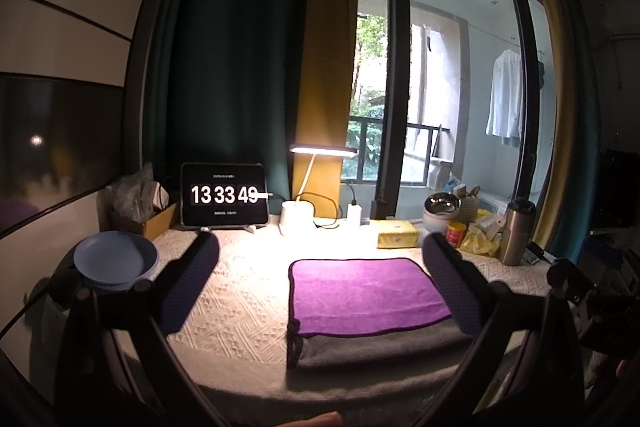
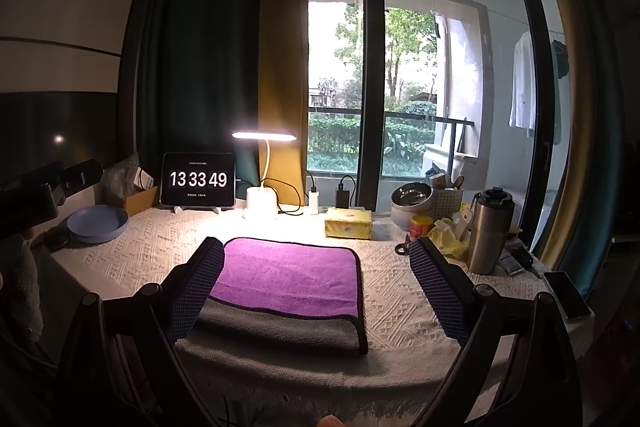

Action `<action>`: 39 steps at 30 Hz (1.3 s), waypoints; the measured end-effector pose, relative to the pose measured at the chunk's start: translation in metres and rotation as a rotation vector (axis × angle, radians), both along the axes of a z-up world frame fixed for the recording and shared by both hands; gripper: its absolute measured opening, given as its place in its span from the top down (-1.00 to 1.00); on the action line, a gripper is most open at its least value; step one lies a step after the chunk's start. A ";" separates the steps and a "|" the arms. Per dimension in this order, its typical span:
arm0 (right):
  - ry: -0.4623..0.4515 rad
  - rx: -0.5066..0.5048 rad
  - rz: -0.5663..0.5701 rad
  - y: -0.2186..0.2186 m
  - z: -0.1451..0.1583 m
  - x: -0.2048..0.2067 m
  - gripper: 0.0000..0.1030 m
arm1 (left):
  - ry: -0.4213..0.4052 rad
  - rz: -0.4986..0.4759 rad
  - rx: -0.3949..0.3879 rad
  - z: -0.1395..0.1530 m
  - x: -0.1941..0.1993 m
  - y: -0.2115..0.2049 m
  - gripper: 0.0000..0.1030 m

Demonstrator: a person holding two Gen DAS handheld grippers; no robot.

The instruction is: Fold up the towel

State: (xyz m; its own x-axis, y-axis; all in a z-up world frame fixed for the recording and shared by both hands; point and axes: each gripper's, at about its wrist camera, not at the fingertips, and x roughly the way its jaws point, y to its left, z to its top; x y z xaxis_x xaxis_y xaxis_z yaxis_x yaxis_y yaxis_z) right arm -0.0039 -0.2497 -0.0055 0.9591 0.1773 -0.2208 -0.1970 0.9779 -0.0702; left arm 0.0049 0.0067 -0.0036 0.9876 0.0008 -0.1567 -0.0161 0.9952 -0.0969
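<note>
A towel (image 1: 364, 295), purple on top and grey underneath, lies folded flat on the white patterned tablecloth (image 1: 240, 303); a grey band shows along its near edge. In the right wrist view the towel (image 2: 288, 279) lies between centre and left. My left gripper (image 1: 320, 283) is open and empty, held above the table's near edge, with its right finger (image 1: 456, 291) over the towel's right side. My right gripper (image 2: 316, 287) is open and empty, with its left finger (image 2: 196, 287) over the towel's left edge. The other gripper shows at the far left of the right wrist view (image 2: 44, 187).
At the back stand a tablet clock (image 1: 223, 195), a lit desk lamp (image 1: 298, 215), a yellow tissue pack (image 1: 398, 234), steel bowls (image 1: 442, 213), a steel flask (image 1: 516, 231) and a cardboard box (image 1: 156, 223). A blue plate (image 1: 114, 261) sits left. A phone (image 2: 566, 295) lies right.
</note>
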 end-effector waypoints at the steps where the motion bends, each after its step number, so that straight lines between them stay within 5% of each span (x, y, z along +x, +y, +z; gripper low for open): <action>1: 0.000 0.000 -0.001 0.000 0.000 0.000 -0.86 | 0.000 0.001 0.000 0.000 0.000 0.000 -0.99; 39: 0.013 0.008 -0.010 -0.002 -0.006 0.004 -0.86 | 0.009 -0.002 0.005 -0.005 0.001 -0.001 -0.99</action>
